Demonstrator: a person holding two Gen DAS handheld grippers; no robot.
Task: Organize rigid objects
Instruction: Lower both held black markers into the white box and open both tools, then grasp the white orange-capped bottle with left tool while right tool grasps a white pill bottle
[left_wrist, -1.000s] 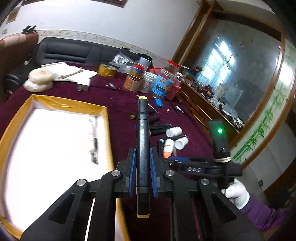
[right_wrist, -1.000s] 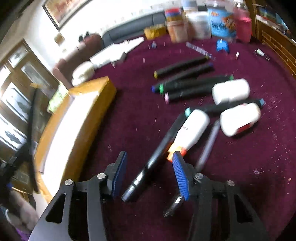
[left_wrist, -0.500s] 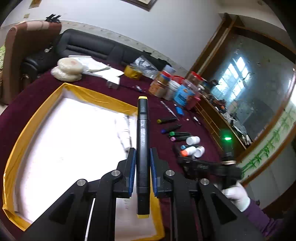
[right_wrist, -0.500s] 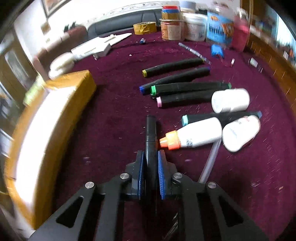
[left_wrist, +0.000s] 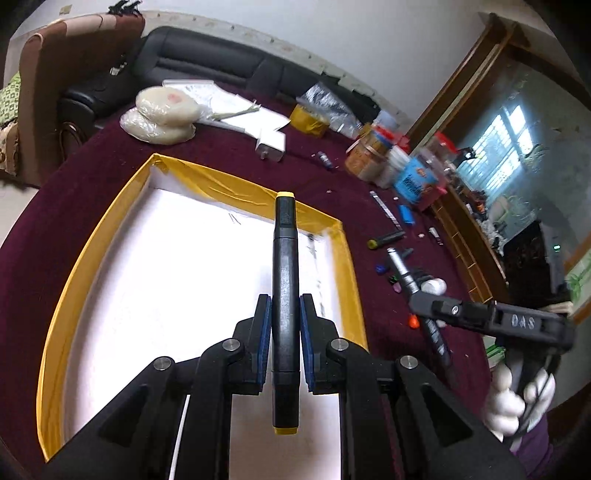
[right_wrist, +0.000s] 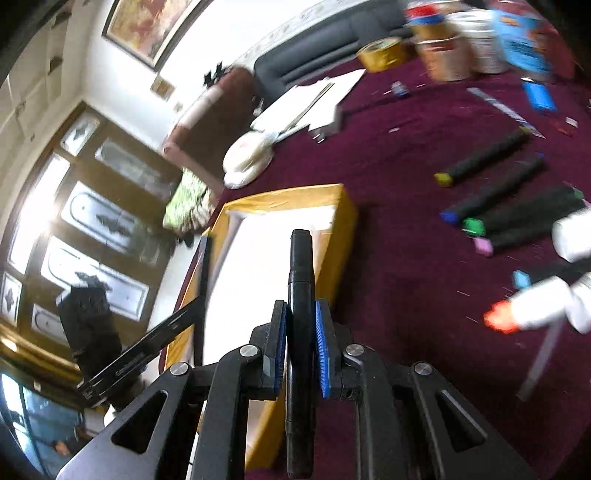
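In the left wrist view my left hand-held gripper (left_wrist: 284, 332) is clamped on a black marker with yellow caps (left_wrist: 285, 295), which points toward 12 o'clock above the white inside of the yellow-edged box (left_wrist: 66, 288). I see no other thing lying in the part of the box that shows, so I judge the sorting is only near its beginning. At 3 o'clock the right hand-held gripper (left_wrist: 424, 302) appears from the side, in a white-gloved hand (left_wrist: 517, 398), with a dark pen in it, and behind it a few markers and a white bottle lie on the dark red desk (left_wrist: 110, 177). In the right wrist view the right hand-held gripper (right_wrist: 301, 343) has just been closing and is now clamped on an all-black marker (right_wrist: 301, 314), held above the near wall of the box (right_wrist: 340, 229). This view shows what is left better: at 3 o'clock a row of black markers (right_wrist: 513, 199) with yellow, blue, green and pink ends, and white bottles (right_wrist: 543, 306), one with an orange cap, all on the desk and well apart from the box. At 9 o'clock this view also shows the left hand-held gripper (right_wrist: 201, 277) over the far side of the box, somewhat blurred. The inside of the box is clearer in the left view. I think both markers go in next, and then the rest.
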